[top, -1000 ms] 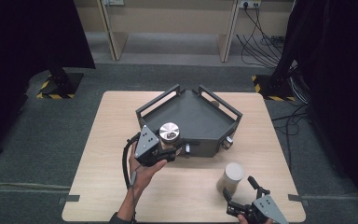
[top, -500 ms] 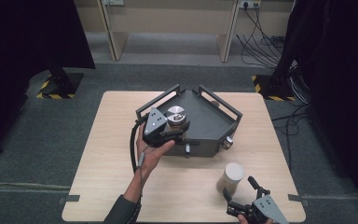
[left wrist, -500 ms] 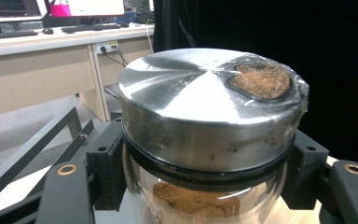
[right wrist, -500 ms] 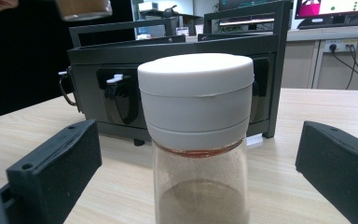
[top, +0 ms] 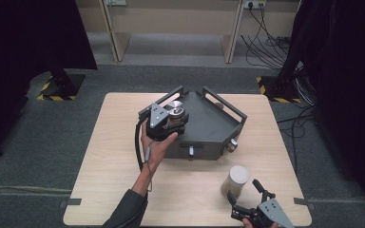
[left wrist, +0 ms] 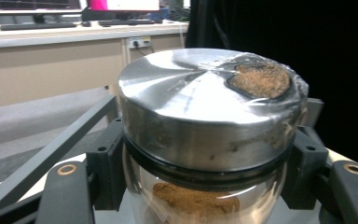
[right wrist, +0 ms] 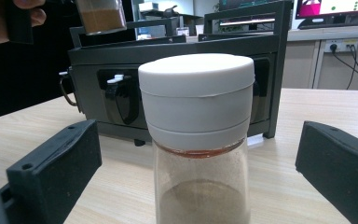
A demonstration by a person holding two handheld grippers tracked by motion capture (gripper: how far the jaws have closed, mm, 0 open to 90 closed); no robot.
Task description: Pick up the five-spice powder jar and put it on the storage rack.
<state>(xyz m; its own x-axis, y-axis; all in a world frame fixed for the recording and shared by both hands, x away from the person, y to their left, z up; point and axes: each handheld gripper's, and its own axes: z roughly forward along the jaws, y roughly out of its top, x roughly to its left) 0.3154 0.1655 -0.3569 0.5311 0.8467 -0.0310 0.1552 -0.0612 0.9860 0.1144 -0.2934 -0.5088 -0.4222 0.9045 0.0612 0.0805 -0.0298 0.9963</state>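
**Jar over the rack: set it down level**

Jar (top: 175, 112) with the steel lid sits clamped in your left gripper (top: 170, 124), jaws closed on the glass just below the lid, and hangs over the left part of the dark rack (top: 204, 124). It holds brown powder and the lid has an open window, so keep it upright; a tilt would likely spill. Lower it straight down inside the rail and release only once the base rests flat. Your right gripper (top: 247, 198) stands wide on the table (top: 114, 142), jaws either side of the white-capped shaker (top: 238, 181) and not touching it. Hold that hand quiet so the shaker isn't knocked over.
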